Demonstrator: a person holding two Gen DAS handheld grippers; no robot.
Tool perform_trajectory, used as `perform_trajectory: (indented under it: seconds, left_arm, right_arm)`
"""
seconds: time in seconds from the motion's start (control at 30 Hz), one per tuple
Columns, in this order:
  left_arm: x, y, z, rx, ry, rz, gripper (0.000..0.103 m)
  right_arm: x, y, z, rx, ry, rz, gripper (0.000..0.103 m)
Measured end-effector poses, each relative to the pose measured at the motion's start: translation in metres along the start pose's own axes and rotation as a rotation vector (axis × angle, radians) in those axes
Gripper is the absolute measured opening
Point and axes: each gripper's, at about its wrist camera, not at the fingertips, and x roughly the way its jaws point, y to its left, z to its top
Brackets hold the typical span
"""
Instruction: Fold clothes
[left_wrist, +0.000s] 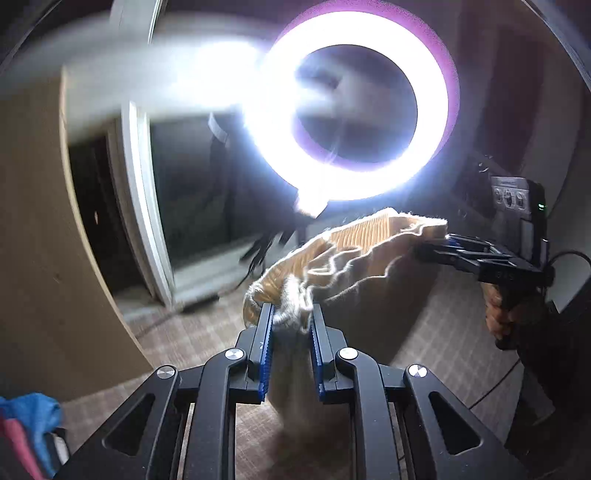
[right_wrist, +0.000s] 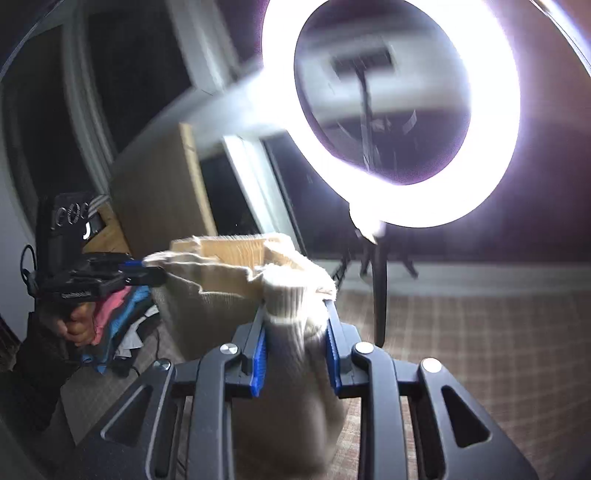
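A beige ribbed knit garment (left_wrist: 369, 240) hangs in the air, stretched between both grippers, with its body drooping below them. In the left wrist view my left gripper (left_wrist: 291, 317) is shut on one bunched end of its top edge. Off to the right, the right gripper (left_wrist: 445, 243) clamps the other end, with a person's hand (left_wrist: 498, 314) on its grip. In the right wrist view my right gripper (right_wrist: 295, 314) is shut on a thick fold of the garment (right_wrist: 229, 258). The left gripper (right_wrist: 147, 269) grips the far end at the left, a hand (right_wrist: 74, 325) beneath it.
A bright ring light (left_wrist: 354, 107) on a dark tripod (right_wrist: 380, 295) glares straight ahead. A pile of blue, pink and grey clothes (right_wrist: 118, 317) lies low at the left. A wooden panel (left_wrist: 37, 221) and a glass door (left_wrist: 192, 206) stand behind, above checked flooring (right_wrist: 480, 350).
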Motion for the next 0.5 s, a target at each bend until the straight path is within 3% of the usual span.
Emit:
perform_trajectory:
  seconds: [0.1, 0.2, 0.27, 0.37, 0.43, 0.5]
  left_arm:
    - [-0.024, -0.024, -0.029, 0.044, 0.011, 0.011, 0.016]
    - [-0.023, -0.041, -0.086, 0.027, 0.055, -0.041, 0.016]
    - [-0.012, -0.050, -0.127, -0.014, 0.135, -0.096, 0.016]
    - [0.015, -0.066, -0.207, -0.080, 0.333, -0.161, 0.015]
    - [0.012, -0.070, -0.241, -0.090, 0.422, -0.159, 0.015]
    - [0.002, -0.066, -0.257, -0.102, 0.449, -0.136, 0.015]
  right_arm:
    - [-0.031, 0.021, -0.016, -0.043, 0.001, -0.023, 0.025]
    - [-0.045, 0.035, -0.066, -0.040, 0.055, -0.046, 0.025]
    - [-0.052, 0.042, -0.109, -0.041, 0.108, -0.063, 0.027]
    - [-0.041, 0.040, -0.193, -0.015, 0.348, -0.118, 0.032]
    - [-0.036, 0.036, -0.247, 0.021, 0.521, -0.157, 0.032]
    - [-0.066, 0.032, -0.258, 0.072, 0.485, -0.153, 0.032]
